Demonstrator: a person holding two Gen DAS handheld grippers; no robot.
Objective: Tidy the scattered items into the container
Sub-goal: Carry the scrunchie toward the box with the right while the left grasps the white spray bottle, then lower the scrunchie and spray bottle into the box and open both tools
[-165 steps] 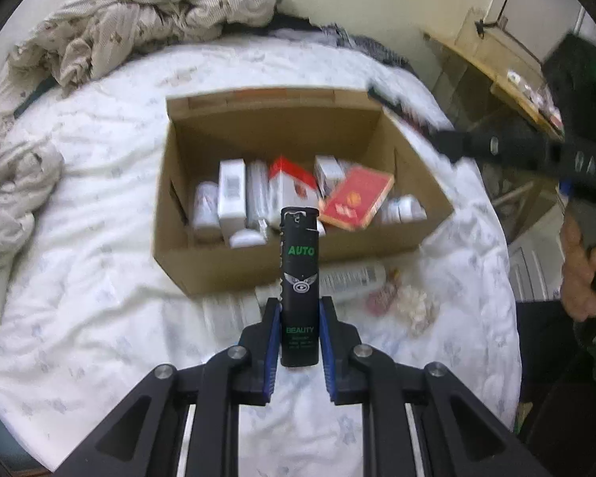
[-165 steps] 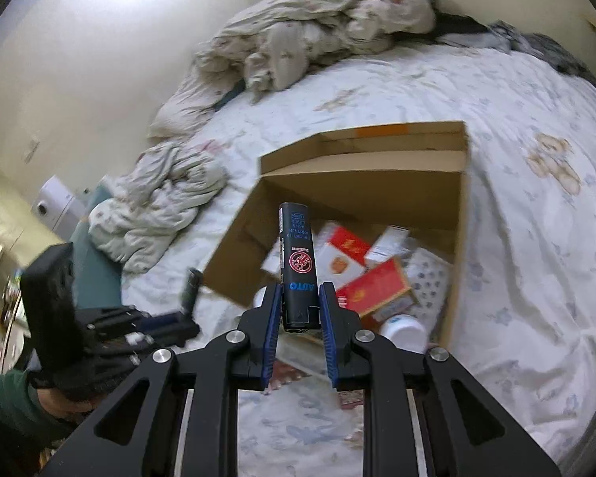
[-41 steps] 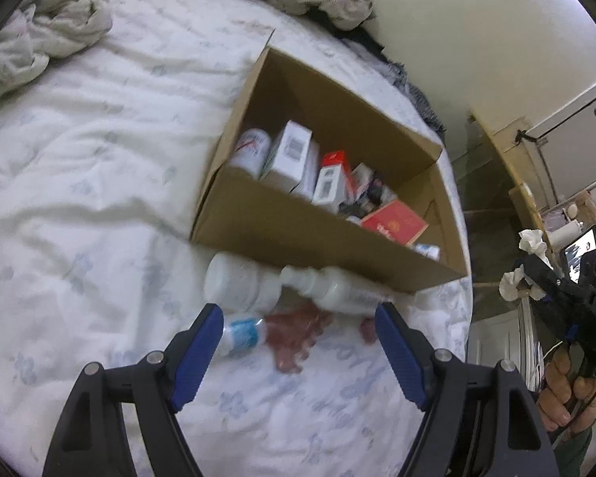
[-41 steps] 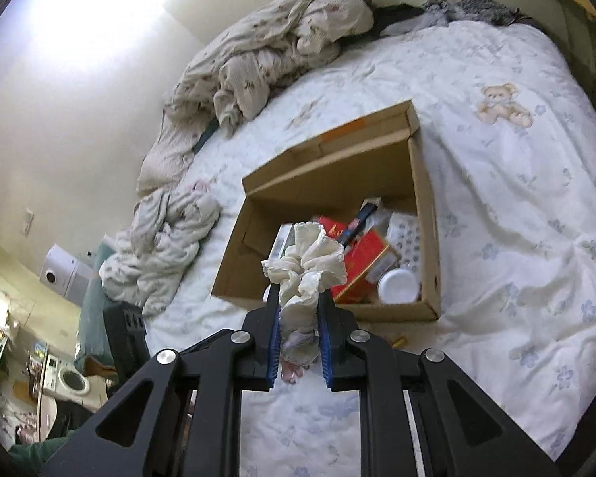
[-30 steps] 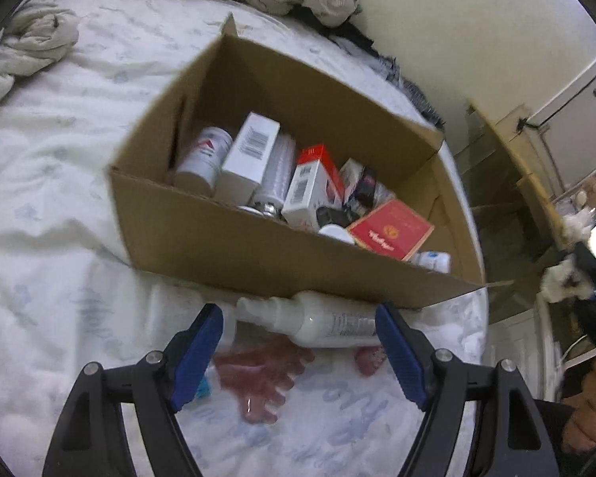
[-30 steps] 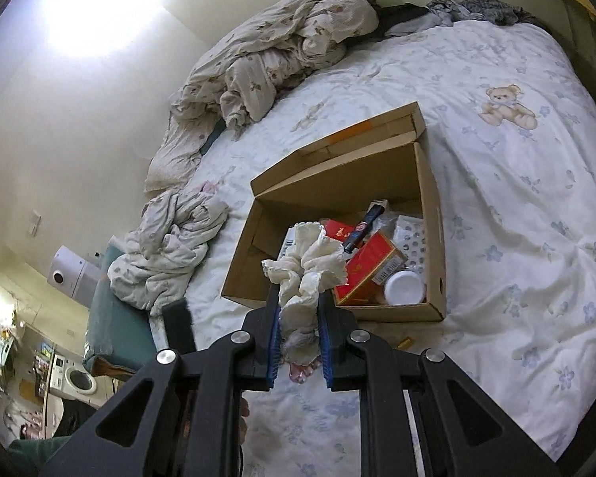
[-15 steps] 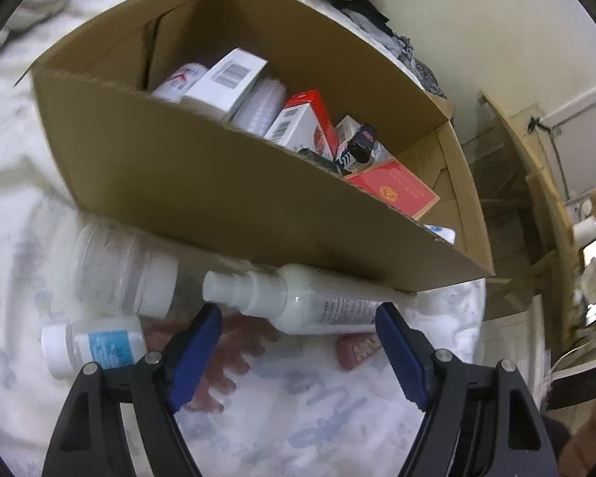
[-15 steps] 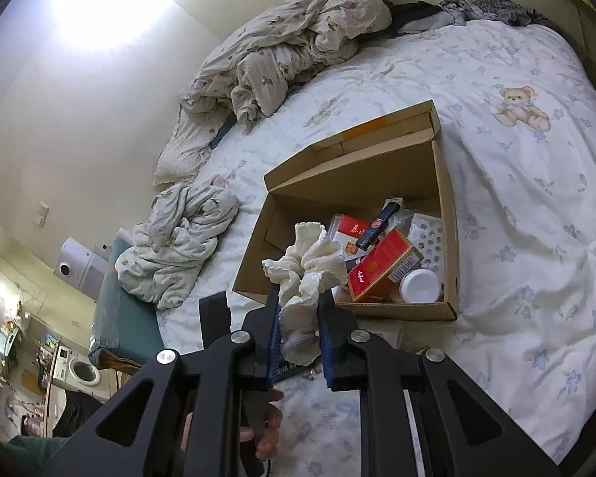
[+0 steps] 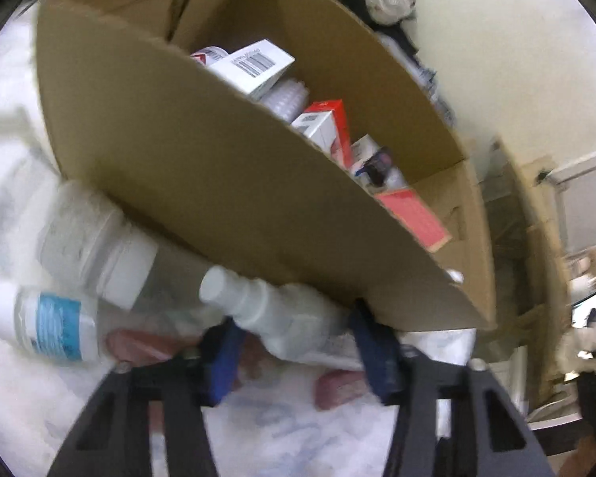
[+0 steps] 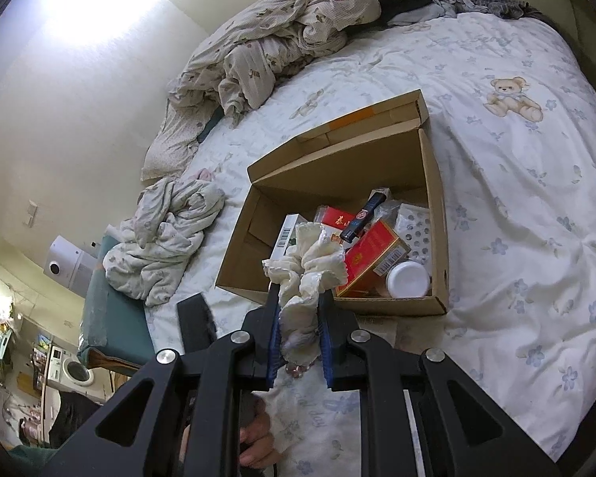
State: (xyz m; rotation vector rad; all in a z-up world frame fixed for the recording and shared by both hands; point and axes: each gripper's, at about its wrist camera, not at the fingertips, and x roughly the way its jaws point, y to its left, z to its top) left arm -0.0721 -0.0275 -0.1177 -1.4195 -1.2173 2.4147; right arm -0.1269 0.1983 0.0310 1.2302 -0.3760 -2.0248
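Straddles the white spray bottle [image 9: 282, 314] with the left gripper [image 9: 298, 342], jaws parted wide, one blue pad on either side of the body and no pinch showing. Sits far lower and closer than a second ago, with the gap a little narrower than half a second back: reads as closing in for a pick. Clamps a cream ruffled cloth [image 10: 310, 254] in the right gripper [image 10: 300, 298], jaws narrow on the fabric, much as a second ago, hanging over the near wall of the cardboard box [image 10: 437, 214].

Outward: leaves a white-capped jar [image 9: 95, 242], a small blue-labelled bottle [image 9: 47, 326] and something pink [image 9: 139, 348] on the quilt [image 10: 516, 198] against the box's outer wall. Shows the black can [image 10: 361, 218], gripped some seconds ago, now lying inside among the cartons. Means one more item stowed, one in the air, several still outside.
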